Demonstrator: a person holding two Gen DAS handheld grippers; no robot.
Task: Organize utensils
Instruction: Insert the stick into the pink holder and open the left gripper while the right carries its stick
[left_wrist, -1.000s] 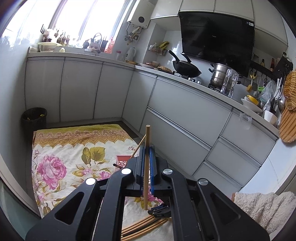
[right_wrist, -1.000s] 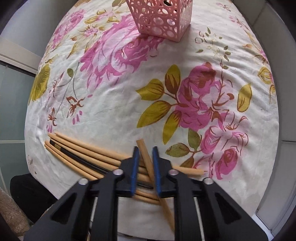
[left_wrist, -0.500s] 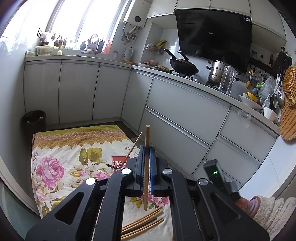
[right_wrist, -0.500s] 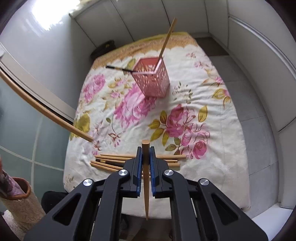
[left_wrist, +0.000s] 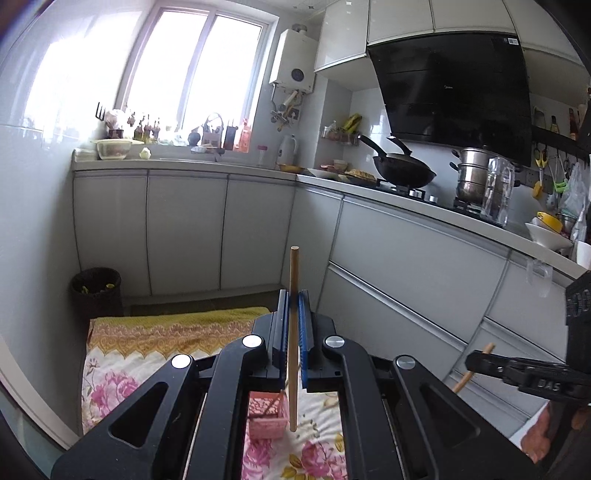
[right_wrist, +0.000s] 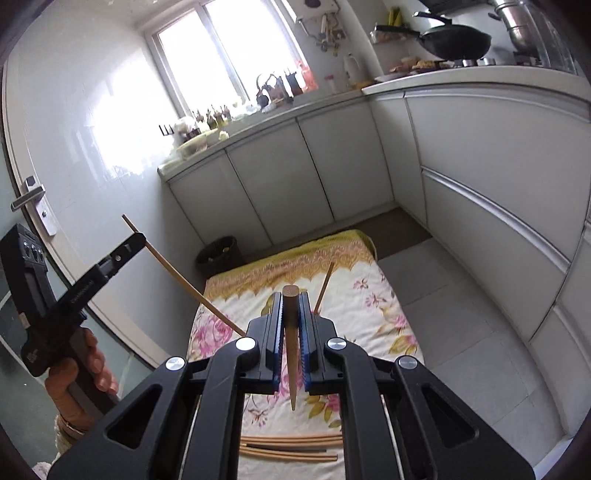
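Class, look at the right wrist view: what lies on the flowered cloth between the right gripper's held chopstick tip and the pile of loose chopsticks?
Only bare flowered cloth shows between the held chopstick and the loose chopsticks.

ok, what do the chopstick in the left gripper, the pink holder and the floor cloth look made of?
Tan round chopstick held in the left gripper: likely wood or bamboo, matte, uniform tan, no shine.
Pink square perforated holder: probably moulded plastic, given the even pink and cut-out walls.
Floral floor cloth: woven fabric, printed flowers, soft wrinkles.
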